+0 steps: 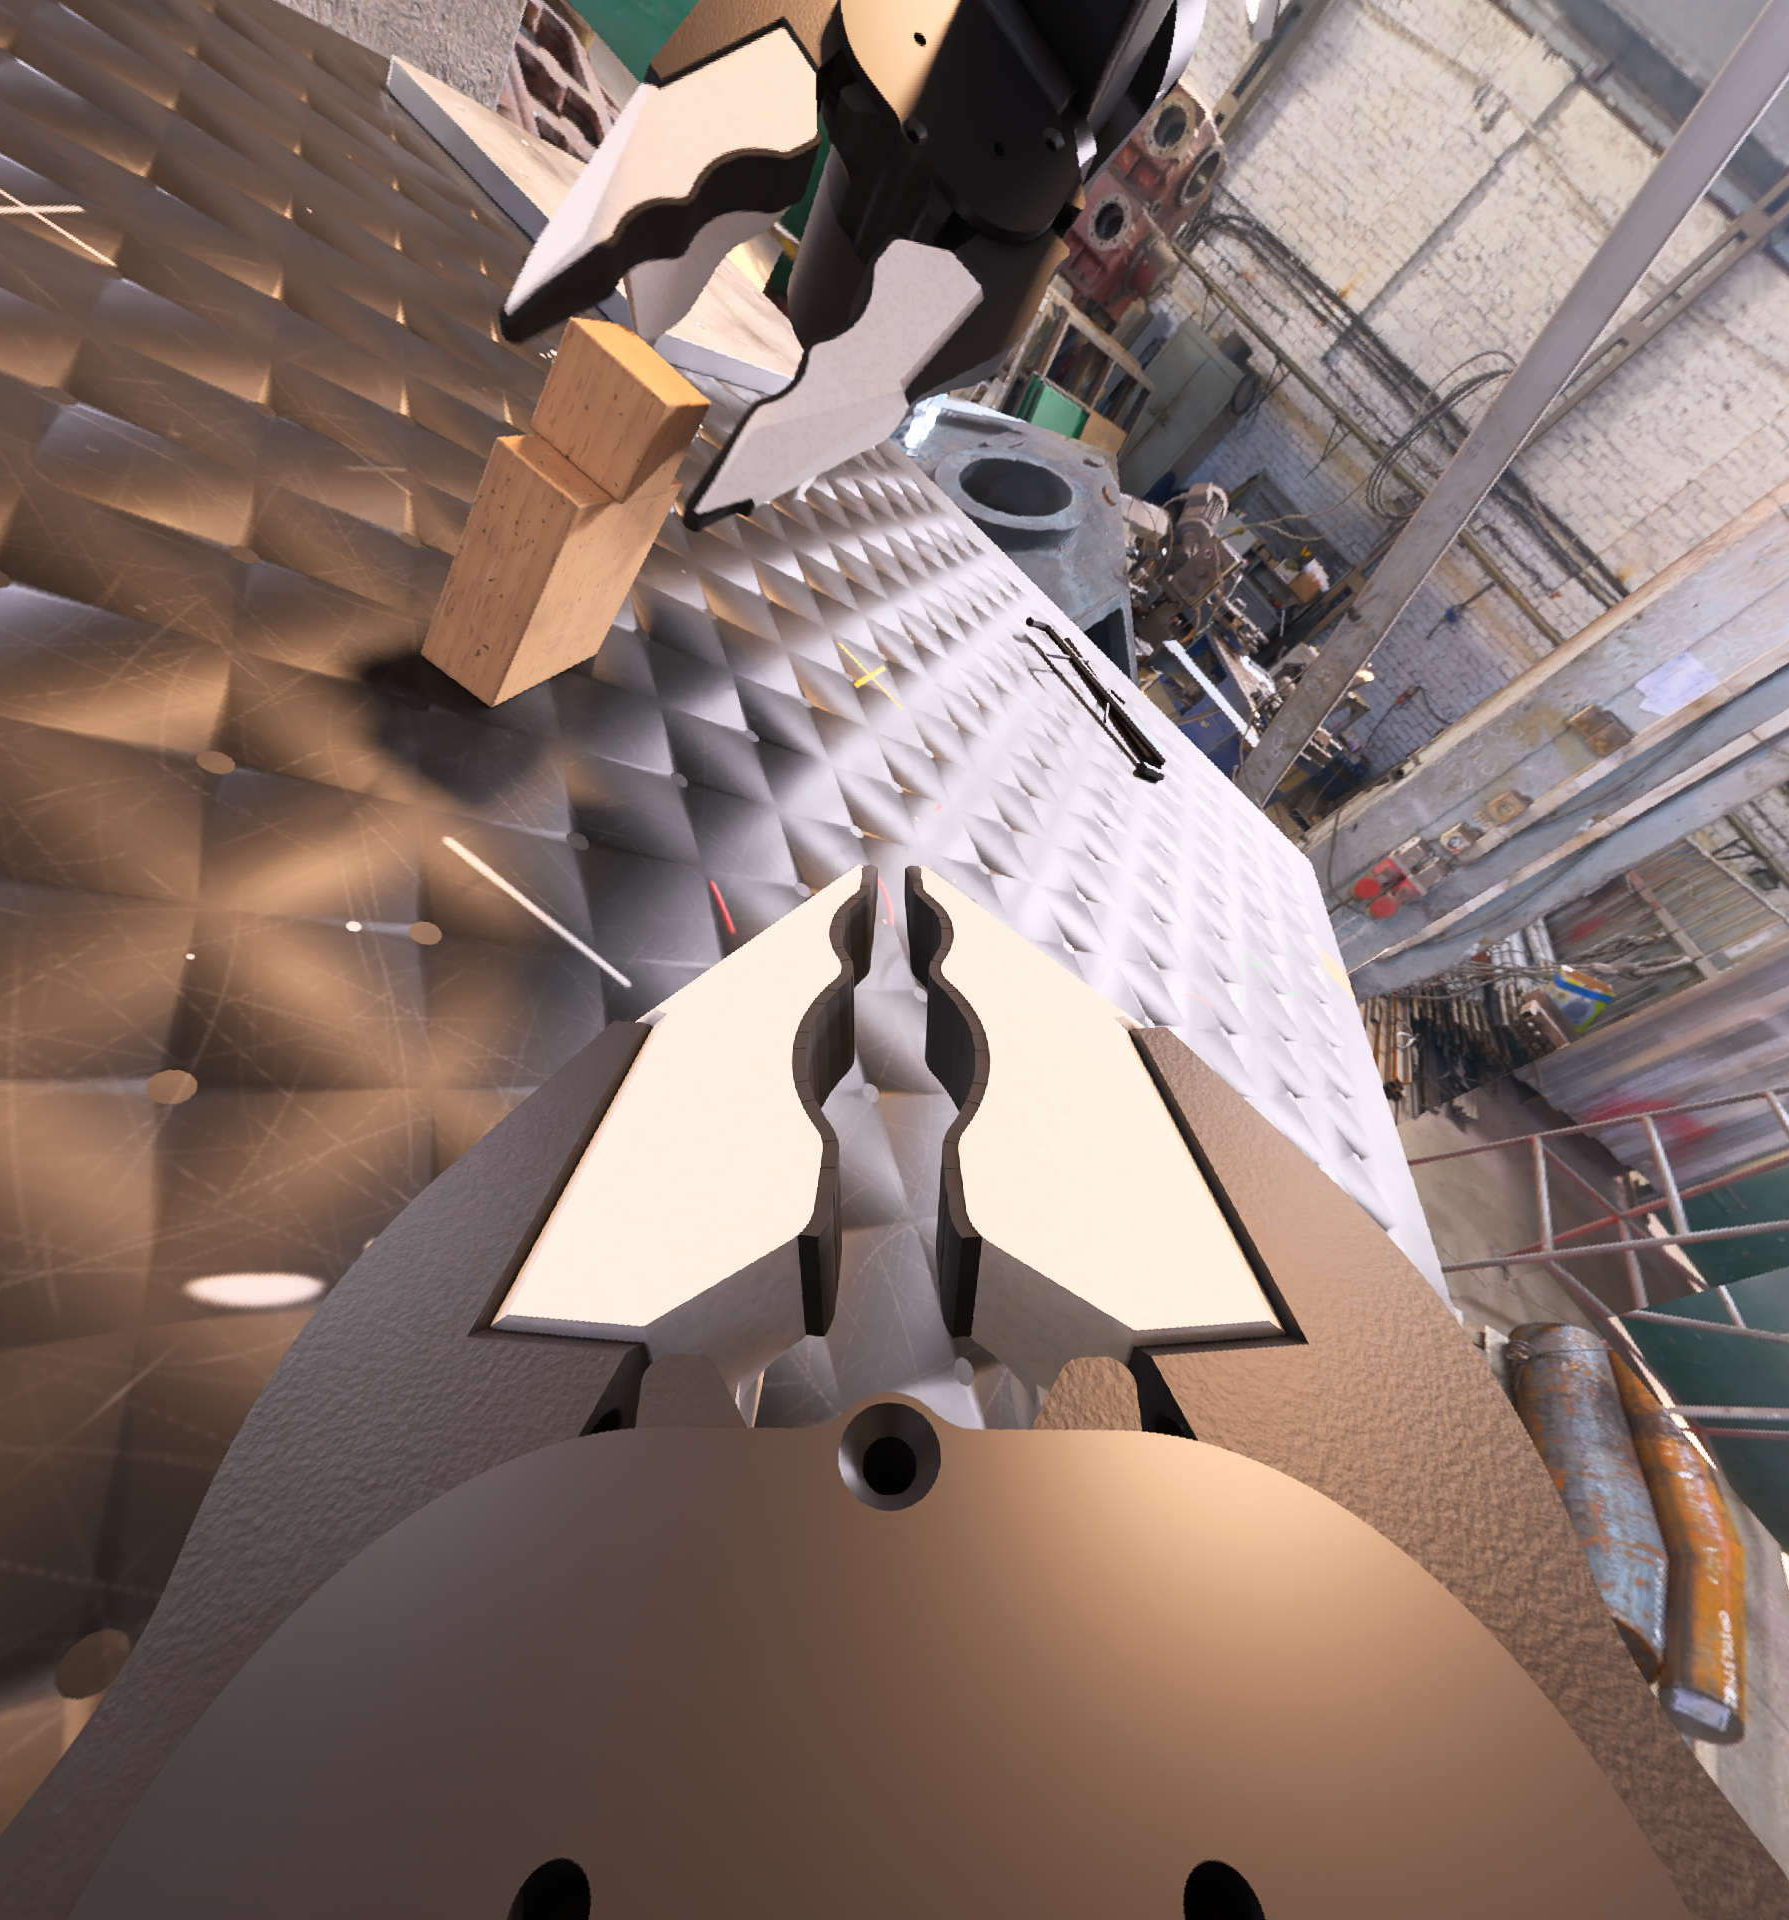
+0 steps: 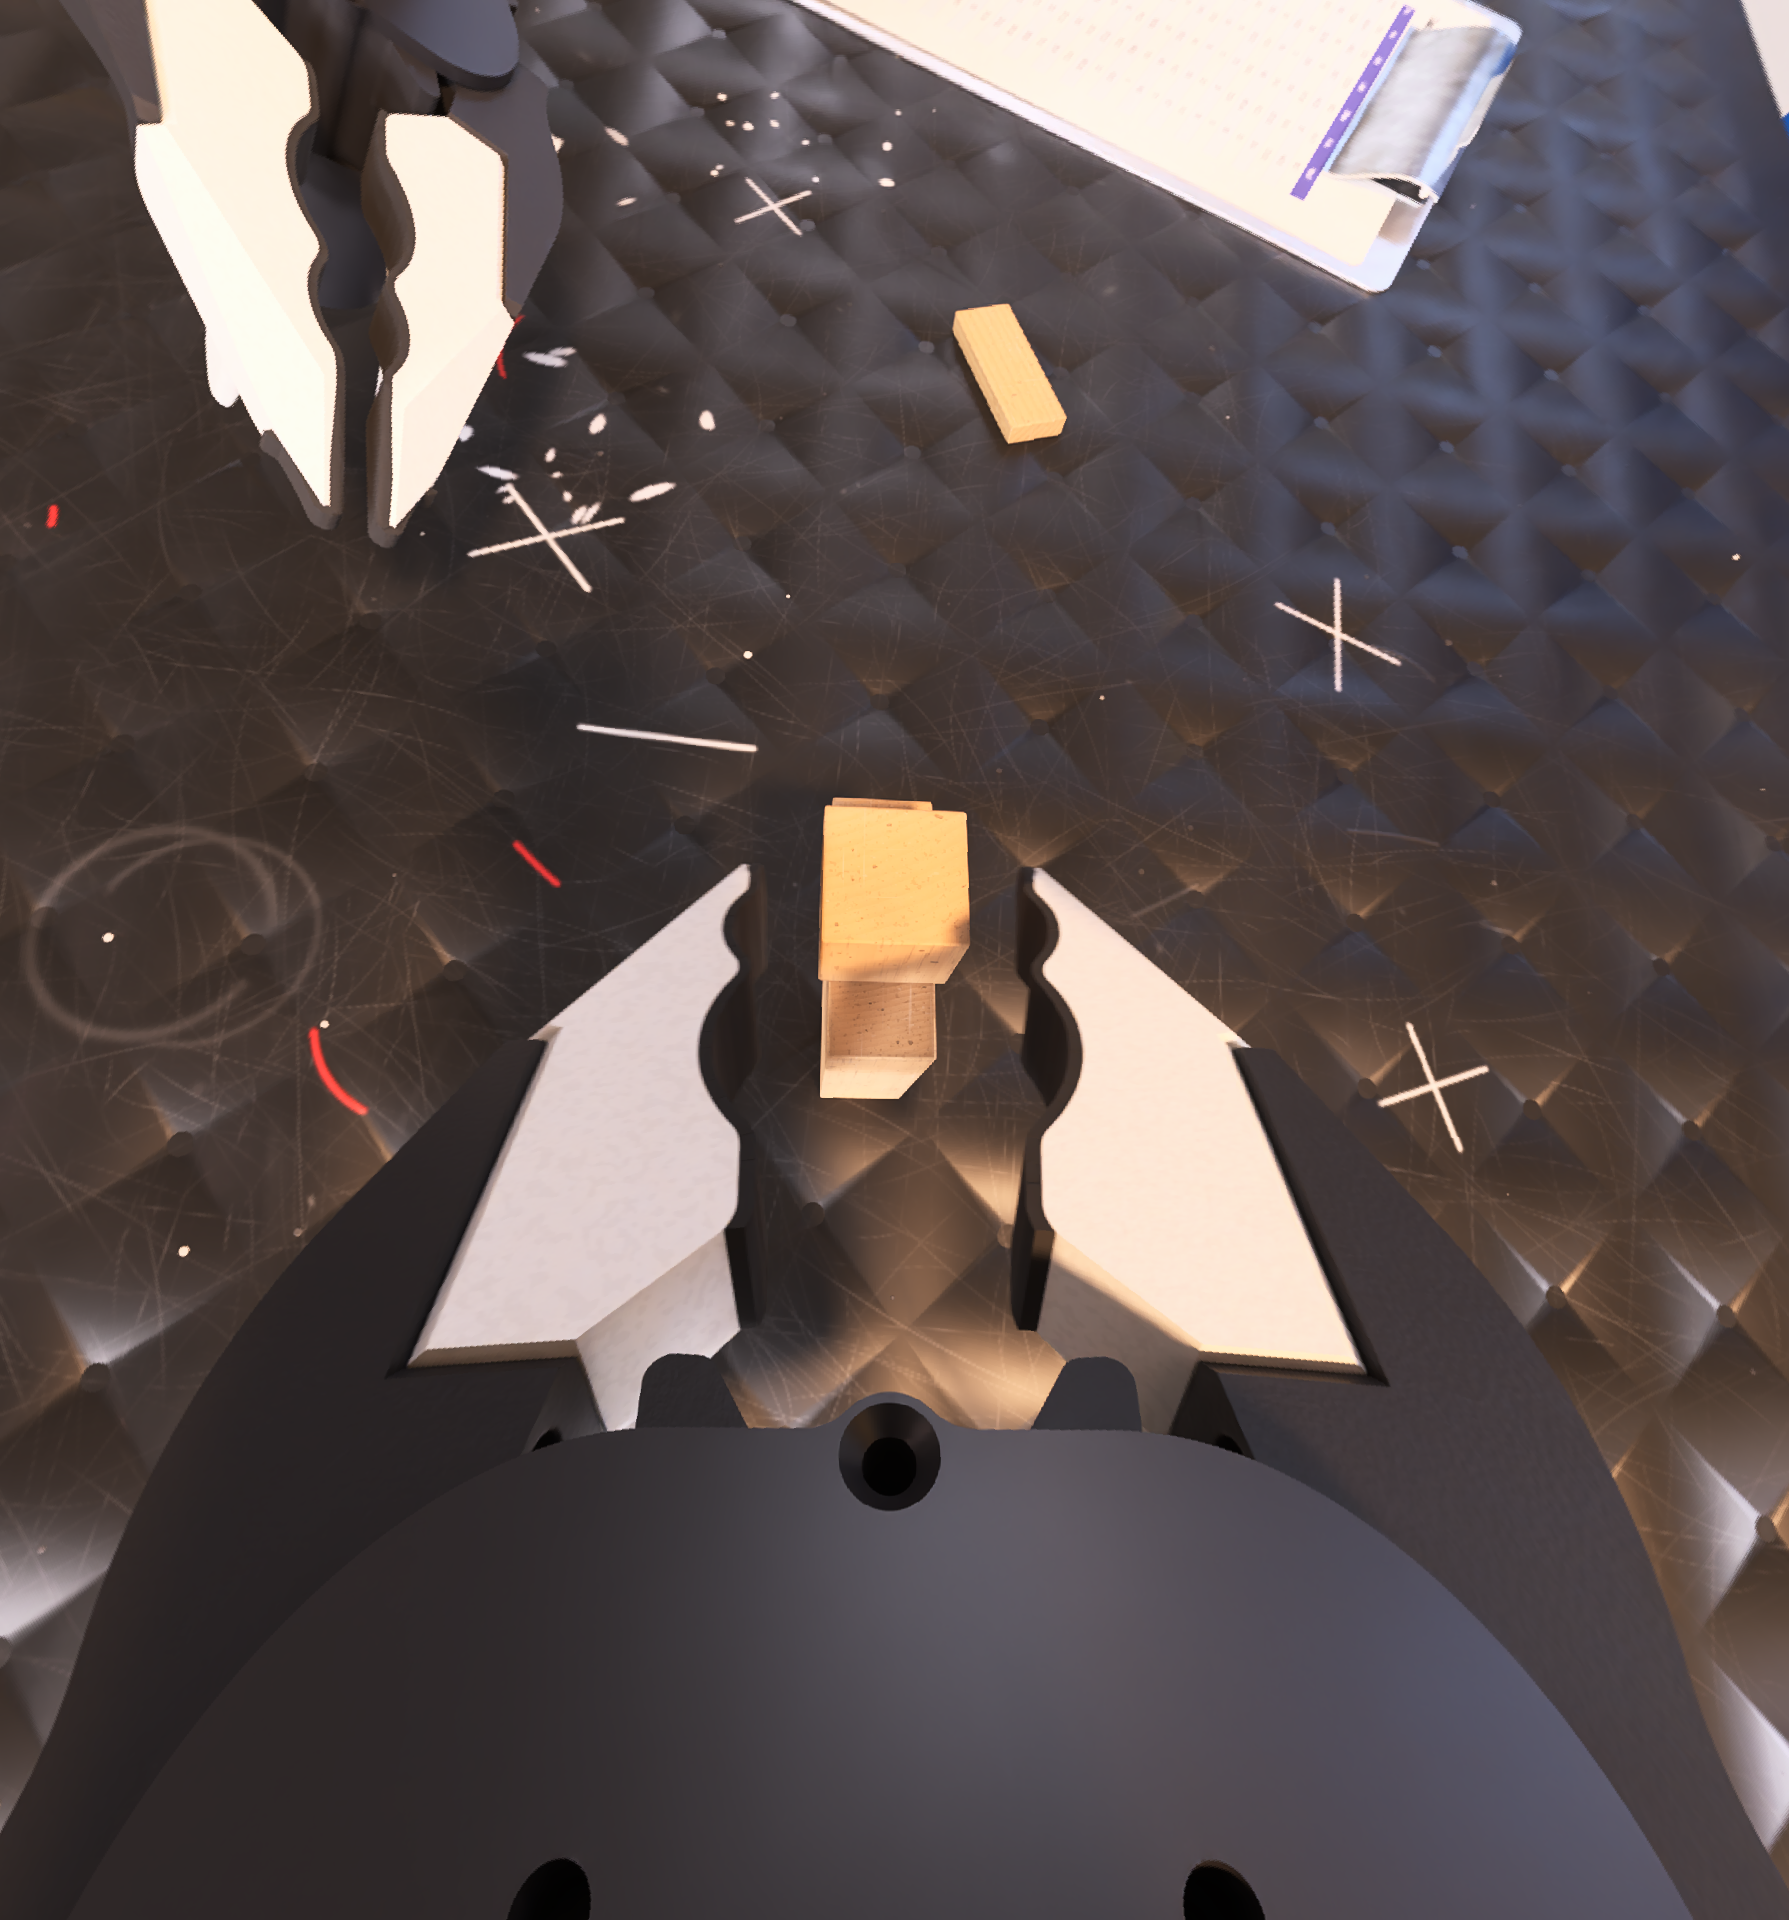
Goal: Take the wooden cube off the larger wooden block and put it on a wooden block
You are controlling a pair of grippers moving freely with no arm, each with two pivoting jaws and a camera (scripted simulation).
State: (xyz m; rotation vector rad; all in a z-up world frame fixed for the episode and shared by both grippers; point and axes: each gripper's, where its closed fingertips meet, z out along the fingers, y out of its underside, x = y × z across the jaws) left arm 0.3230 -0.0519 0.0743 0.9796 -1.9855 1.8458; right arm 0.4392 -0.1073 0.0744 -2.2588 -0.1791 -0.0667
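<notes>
**Cube on its block, right gripper spread over it**

The right gripper (image 2: 890,883) hangs spread, fingers either side of the wooden cube (image 2: 895,883), touching nothing. The cube sits atop the larger wooden block (image 1: 537,582), standing upright on the surface (image 2: 1285,831). A smaller wooden block (image 2: 1007,372) lies well apart. The left gripper (image 1: 885,883) is nearly pressed together, empty.

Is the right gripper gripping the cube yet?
No. The right gripper's jaws stand open on either side of the cube, which sits on the larger block.
</notes>
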